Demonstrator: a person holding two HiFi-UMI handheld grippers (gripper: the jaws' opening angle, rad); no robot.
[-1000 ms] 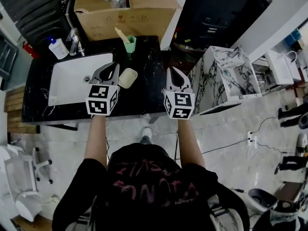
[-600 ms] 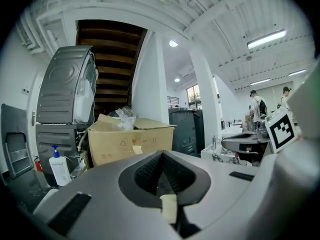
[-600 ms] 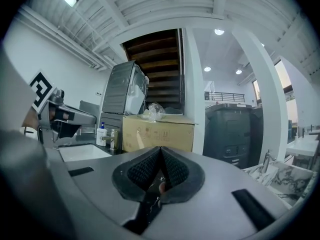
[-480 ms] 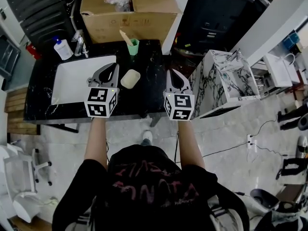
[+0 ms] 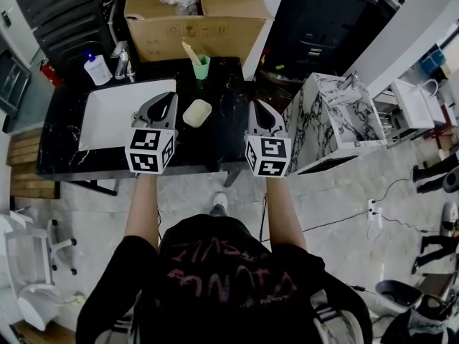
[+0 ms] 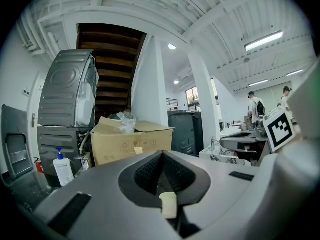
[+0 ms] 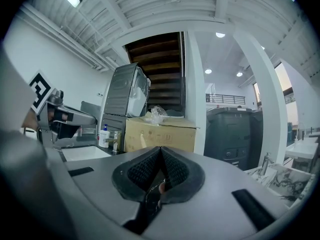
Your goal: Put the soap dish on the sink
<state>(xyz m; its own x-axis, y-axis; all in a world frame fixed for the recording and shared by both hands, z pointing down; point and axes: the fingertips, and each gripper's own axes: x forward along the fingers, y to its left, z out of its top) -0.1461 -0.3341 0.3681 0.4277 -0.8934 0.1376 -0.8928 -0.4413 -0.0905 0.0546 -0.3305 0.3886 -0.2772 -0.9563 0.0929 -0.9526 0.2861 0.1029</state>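
Note:
The pale cream soap dish (image 5: 196, 112) lies on the black counter (image 5: 219, 138), just right of the white sink basin (image 5: 115, 113). My left gripper (image 5: 171, 96) hovers over the basin's right edge, its tips beside the dish's left side and not touching it. My right gripper (image 5: 255, 104) hangs over the counter's right end, well apart from the dish. Both sets of jaws are shut with nothing between them. In the left gripper view the left gripper (image 6: 161, 154) points at the cardboard box (image 6: 131, 143). In the right gripper view the right gripper (image 7: 161, 149) points the same way, and the basin (image 7: 82, 153) shows at left.
A green cup (image 5: 201, 67) with a toothbrush stands at the counter's back. A soap bottle (image 5: 97, 69) and faucet (image 5: 122, 62) sit behind the basin. A large cardboard box (image 5: 193, 13) stands behind the counter. A marble-patterned cabinet (image 5: 333, 120) stands to the right.
The head view has shifted, so the counter sits slightly further right in the picture. Both grippers stay shut in about the same places, and the dish has not moved on the counter.

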